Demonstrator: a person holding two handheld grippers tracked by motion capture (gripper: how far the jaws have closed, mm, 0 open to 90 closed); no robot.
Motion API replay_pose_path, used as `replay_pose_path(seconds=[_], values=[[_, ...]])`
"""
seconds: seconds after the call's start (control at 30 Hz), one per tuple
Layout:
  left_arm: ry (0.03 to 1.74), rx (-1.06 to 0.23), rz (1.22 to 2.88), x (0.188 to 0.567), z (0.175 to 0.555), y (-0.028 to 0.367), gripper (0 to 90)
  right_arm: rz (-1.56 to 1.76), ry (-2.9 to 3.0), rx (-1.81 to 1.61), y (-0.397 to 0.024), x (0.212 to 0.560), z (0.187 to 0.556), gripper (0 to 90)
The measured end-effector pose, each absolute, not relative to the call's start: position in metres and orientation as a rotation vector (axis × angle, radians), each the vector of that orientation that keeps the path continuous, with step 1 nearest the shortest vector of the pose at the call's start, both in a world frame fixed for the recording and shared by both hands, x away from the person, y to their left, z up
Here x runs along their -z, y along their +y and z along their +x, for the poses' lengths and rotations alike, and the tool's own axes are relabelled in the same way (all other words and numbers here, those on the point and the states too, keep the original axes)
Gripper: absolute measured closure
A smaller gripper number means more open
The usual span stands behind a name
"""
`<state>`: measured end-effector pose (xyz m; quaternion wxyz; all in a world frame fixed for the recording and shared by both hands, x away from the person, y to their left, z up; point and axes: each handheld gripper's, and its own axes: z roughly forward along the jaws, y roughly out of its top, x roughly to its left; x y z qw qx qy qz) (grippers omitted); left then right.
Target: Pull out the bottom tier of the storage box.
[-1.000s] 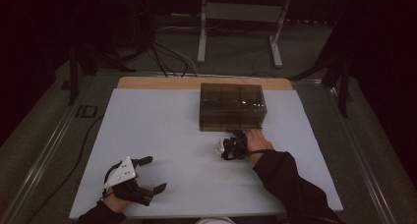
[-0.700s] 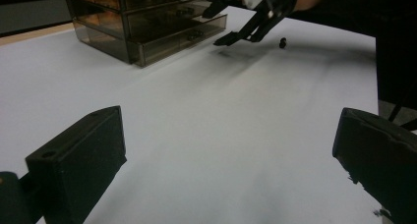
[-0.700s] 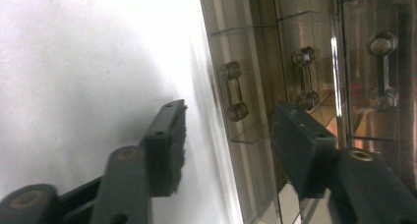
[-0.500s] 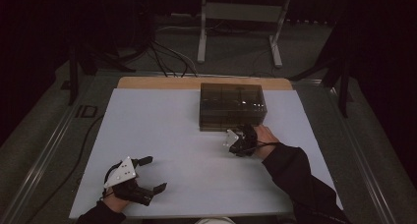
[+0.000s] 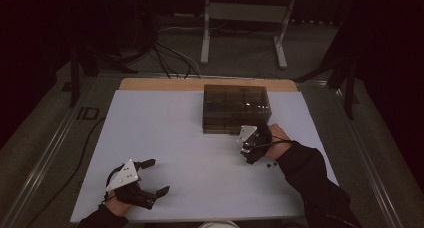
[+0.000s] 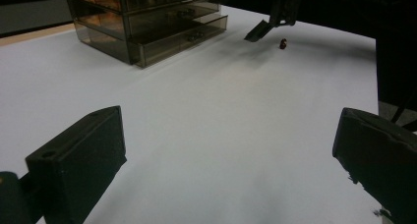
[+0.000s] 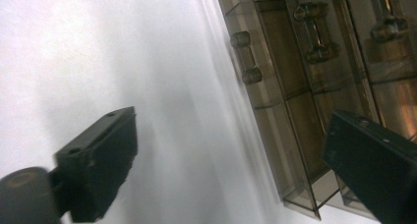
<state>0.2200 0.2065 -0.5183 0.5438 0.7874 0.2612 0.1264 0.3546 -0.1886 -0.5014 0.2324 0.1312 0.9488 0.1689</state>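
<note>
We look down on a white bench [image 5: 190, 153] in a dim room. Toward its far side, a little right of the middle, stands a smoky see-through drawer box [image 5: 236, 108], with clear knobbed handles on its drawer fronts. Its lowest drawer [image 6: 196, 31] is pulled out a little toward the near side.

The right tongs [image 5: 250, 149] hang just in front of that box, close to its near right corner. A hand in a dark sleeve [image 5: 312, 178] holds them. Their jaws have just been opening and now stand wide apart with nothing between them. In the right gripper view, white bench surface and the drawer fronts show through the gap.

A small dark object [image 5: 270, 164] lies on the bench just near of the right tongs, apart from them. We cannot tell what it is.

The left tongs [image 5: 150, 177] rest near the near left corner of the bench, well apart from the box. Their jaws are also spread wide and hold nothing, with bare white surface between them.
</note>
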Motion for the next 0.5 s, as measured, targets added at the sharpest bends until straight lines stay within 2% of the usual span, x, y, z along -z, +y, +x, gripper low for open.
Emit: replay_pose_path(seconds=[0.5], values=[[0.624,-0.296,1.871,0.518,0.22,0.206,0.7,0.271,2.605,-0.569,-0.21,0.481,0.363,4.2]])
